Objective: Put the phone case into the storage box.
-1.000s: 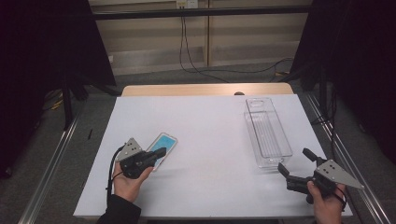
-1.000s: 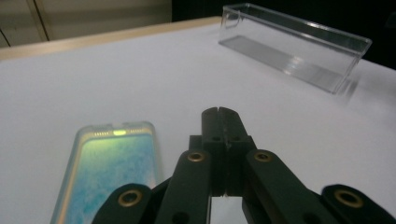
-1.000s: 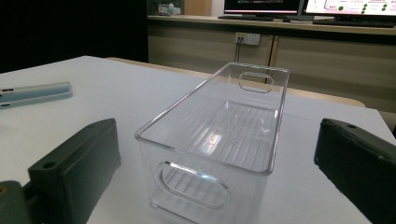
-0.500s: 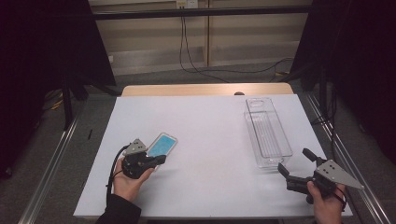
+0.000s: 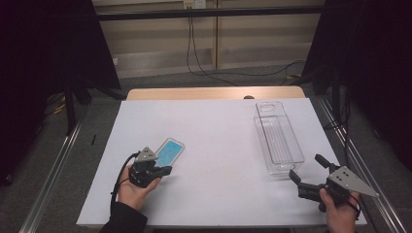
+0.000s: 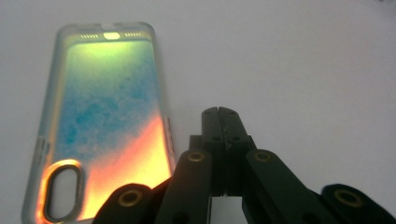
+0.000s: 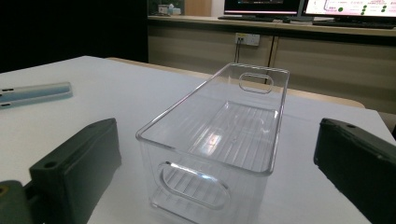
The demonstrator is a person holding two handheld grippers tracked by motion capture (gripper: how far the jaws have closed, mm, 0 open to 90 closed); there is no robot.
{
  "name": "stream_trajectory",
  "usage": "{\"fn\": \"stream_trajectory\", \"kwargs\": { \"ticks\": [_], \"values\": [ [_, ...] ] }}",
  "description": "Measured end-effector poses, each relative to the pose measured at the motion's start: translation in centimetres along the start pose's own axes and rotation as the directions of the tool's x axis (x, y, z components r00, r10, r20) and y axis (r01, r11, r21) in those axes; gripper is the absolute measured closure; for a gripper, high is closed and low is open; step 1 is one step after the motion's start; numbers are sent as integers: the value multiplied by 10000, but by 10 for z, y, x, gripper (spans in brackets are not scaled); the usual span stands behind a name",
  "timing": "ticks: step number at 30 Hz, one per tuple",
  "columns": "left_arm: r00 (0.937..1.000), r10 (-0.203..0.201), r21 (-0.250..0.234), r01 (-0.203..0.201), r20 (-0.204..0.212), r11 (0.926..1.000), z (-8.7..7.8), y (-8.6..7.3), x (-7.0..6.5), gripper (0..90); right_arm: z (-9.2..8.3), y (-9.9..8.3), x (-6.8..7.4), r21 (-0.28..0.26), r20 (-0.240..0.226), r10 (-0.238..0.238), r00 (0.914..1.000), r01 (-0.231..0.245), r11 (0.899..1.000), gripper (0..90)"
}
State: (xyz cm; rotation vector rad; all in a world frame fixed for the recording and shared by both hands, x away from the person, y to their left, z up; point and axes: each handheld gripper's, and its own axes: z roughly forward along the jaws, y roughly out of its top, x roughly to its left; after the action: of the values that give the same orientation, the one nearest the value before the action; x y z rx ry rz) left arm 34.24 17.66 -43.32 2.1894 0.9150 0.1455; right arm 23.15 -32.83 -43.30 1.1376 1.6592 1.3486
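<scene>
Phone case (image 5: 169, 151) flat near left table (image 5: 218, 194) edge; bin (image 5: 278, 136) right.
Left gripper (image 5: 163, 170) closed empty beside case; right gripper (image 5: 306, 175) open, facing bin end.

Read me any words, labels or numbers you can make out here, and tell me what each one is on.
None can be read.
Screens behind the table: coloured lines of text, too small and blurred.
Phone case: colour pattern, no print.
Clear bin: no label visible.
</scene>
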Motion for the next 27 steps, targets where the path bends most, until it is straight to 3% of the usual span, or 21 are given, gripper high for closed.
{"fn": "stream_trajectory", "kwargs": {
  "ticks": [13,17,27],
  "values": [
    [9996,-273,929,281,-92,9953,8,-6,6,900,0,0,0,12,-27,-12,10000,12,10000,0],
    [9990,-433,1055,441,-102,9934,9,-6,7,900,0,0,0,17,-35,-6,10000,6,10000,0],
    [9995,-278,1137,296,-171,9931,9,-6,7,900,0,0,1,37,-48,-10,10000,10,10000,0]
  ]
}}
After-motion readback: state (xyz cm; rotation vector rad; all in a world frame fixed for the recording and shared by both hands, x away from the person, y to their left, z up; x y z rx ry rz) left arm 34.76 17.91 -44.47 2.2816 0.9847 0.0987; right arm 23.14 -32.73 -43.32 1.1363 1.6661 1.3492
